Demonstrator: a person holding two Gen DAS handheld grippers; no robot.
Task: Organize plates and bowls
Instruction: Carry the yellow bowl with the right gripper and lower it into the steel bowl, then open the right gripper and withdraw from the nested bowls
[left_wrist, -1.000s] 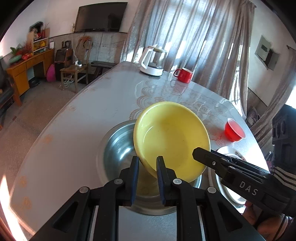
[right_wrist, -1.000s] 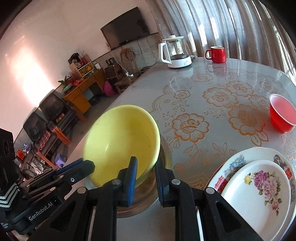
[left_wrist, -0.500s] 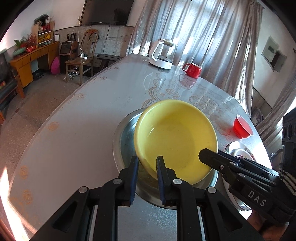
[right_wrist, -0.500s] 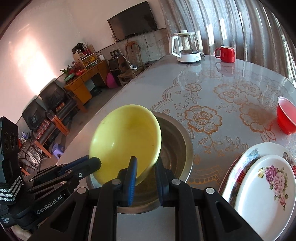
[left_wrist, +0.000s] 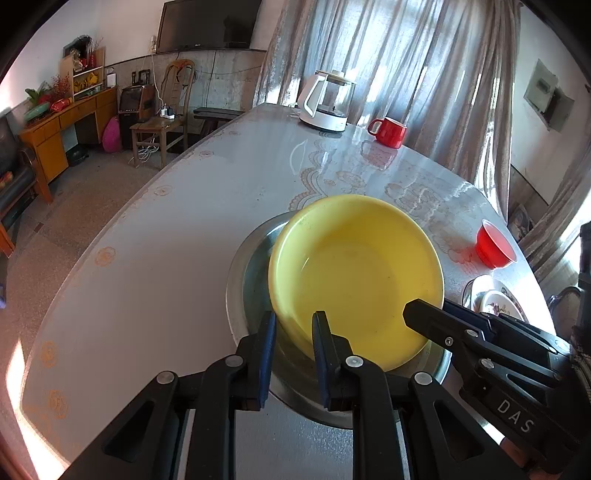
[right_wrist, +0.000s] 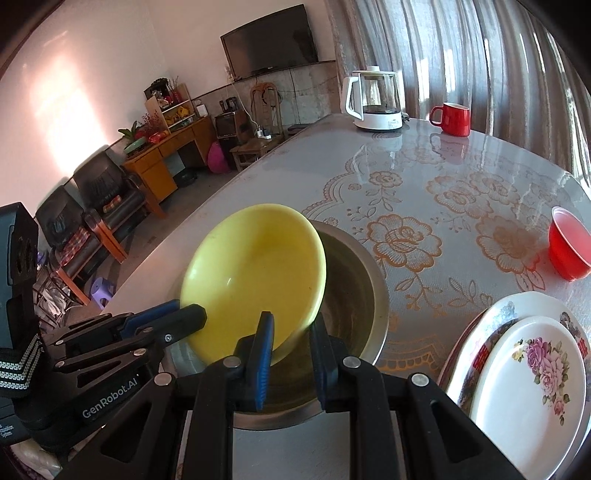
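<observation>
On the flowered table (right_wrist: 424, 192) we have the steel bowl (right_wrist: 364, 291), and over it we tilt the yellow bowl (left_wrist: 354, 273), presumably to nest it inside. Our left gripper (left_wrist: 293, 332) and right gripper (right_wrist: 291, 334) each pinch its near rim tightly, sharing the load. Nearby, stacked plates (right_wrist: 524, 373) and a red bowl (right_wrist: 569, 247) wait.

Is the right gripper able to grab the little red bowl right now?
Probably not yet. The right gripper is shut on the yellow bowl's rim; the red bowl sits apart, with bare table between.
</observation>
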